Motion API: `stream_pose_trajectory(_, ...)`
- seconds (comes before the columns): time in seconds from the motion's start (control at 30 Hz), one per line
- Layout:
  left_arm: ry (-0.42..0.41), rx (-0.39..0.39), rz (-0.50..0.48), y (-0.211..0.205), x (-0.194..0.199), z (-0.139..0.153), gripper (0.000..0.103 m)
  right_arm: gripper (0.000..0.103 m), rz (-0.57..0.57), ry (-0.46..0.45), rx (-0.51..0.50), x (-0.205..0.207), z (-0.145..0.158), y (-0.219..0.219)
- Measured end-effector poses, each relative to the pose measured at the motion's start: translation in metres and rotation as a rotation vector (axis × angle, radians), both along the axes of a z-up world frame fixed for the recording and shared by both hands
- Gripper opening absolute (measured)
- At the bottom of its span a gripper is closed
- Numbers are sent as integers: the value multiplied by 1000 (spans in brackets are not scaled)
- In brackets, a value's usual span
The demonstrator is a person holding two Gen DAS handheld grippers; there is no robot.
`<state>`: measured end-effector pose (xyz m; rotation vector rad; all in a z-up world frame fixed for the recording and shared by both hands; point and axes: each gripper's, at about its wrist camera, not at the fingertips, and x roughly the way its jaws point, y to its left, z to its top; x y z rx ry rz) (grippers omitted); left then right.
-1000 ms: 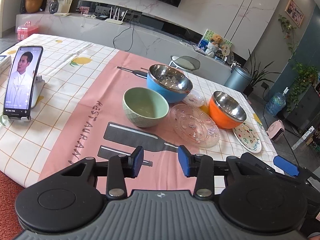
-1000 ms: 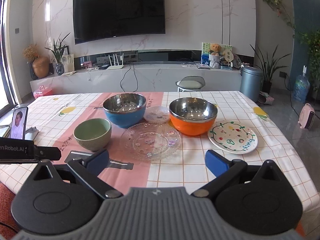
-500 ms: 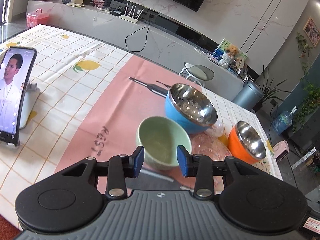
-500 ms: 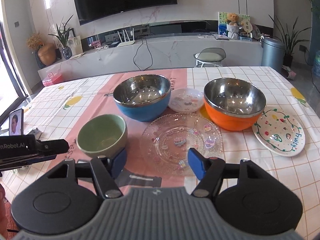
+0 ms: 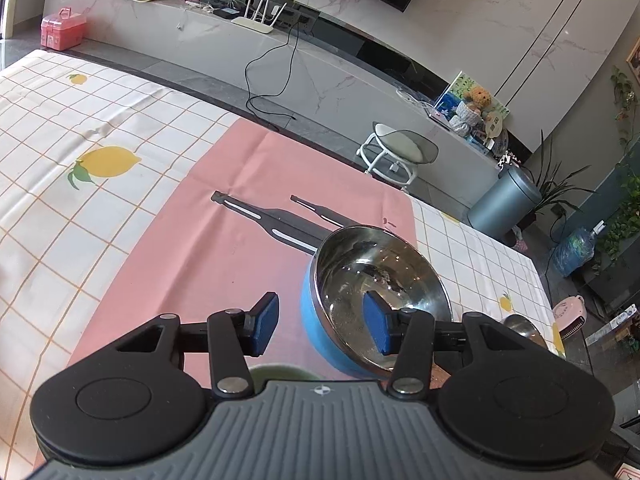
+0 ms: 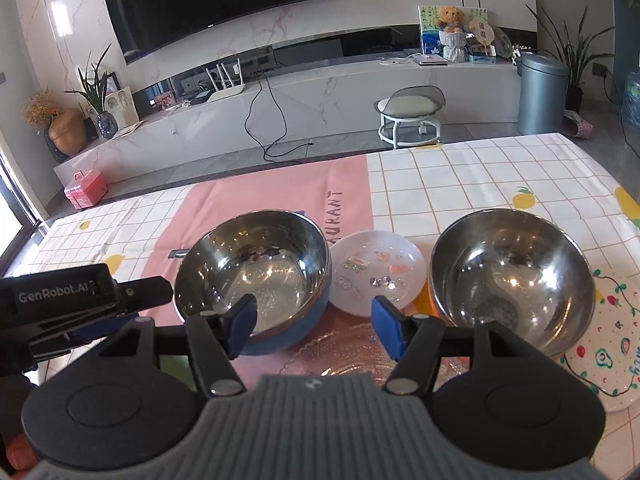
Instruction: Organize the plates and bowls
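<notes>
Left gripper [image 5: 322, 322]: we see its blue pads parted with only air between them, the right pad over the blue bowl's rim, low centre of the left wrist view.
Right gripper [image 6: 316, 326]: fingers spread wide and holding nothing, low centre of the right wrist view, above the clear glass plate [image 6: 340, 354].
Blue bowl [image 6: 256, 276]: steel-lined, centre-left in the right wrist view, on the pink cloth [image 5: 224, 240]; in the left wrist view it sits right of centre.
Orange bowl [image 6: 512, 280]: steel-lined, right of centre, well apart from the blue one.
Small white dish [image 6: 378, 272]: between the two steel bowls, carrying small patterned decorations.
Painted plate [image 6: 608, 344]: lower right edge, just beside the orange bowl.
Green bowl [image 5: 280, 372]: we catch only a sliver of rim under the left gripper.
</notes>
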<state>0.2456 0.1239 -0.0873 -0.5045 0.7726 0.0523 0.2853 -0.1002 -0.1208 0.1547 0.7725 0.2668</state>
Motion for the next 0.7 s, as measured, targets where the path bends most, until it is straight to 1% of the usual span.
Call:
stream_pose_trajectory(0.1, 28, -4, 3, 0, 12, -8, 55, 63, -7, 29, -6, 14, -9, 4)
stream_pose_trajectory(0.17, 48, -3, 6, -1, 16, -13, 52, 63, -13, 60, 2, 22, -16, 6)
stream_pose_trajectory(0.23, 68, -5, 6, -2, 20, -17, 43, 63, -12, 79, 4, 27, -21, 9)
stream_pose_trajectory(0.27, 76, -7, 4, -3, 22, -19, 40, 59, -17, 84, 4, 28, -24, 10)
stream_pose_trajectory(0.33, 87, -3, -3, -5, 26, -22, 29, 53, -22, 94, 15, 31, -28, 11)
stream_pose_trajectory(0.37, 92, -3, -7, -6, 26, -23, 28, 49, -23, 99, 25, 32, -29, 10)
stream_pose_trajectory(0.4, 88, -8, -13, -7, 26, -24, 22, 46, -25, 102, 34, 33, -30, 10)
stream_pose_trajectory(0.43, 87, -6, -15, -8, 26, -24, 20, 39, -25, 103, 38, 34, -31, 10)
stream_pose_trajectory(0.47, 85, 3, -13, -10, 26, -23, 19, 29, -22, 103, 40, 35, -30, 11)
stream_pose_trajectory(0.5, 86, 12, -12, -11, 26, -22, 19, 26, -19, 103, 41, 35, -30, 12)
stream_pose_trajectory(0.57, 91, 24, -5, -12, 26, -20, 18, 22, -29, 104, 25, 35, -29, 13)
stream_pose_trajectory(0.63, 73, 24, -6, -13, 22, -14, 18, 20, -43, 110, 32, 35, -27, 12)
stream_pose_trajectory(0.7, 53, 14, -12, -14, 17, -6, 18, 19, -49, 87, 42, 30, -19, 9)
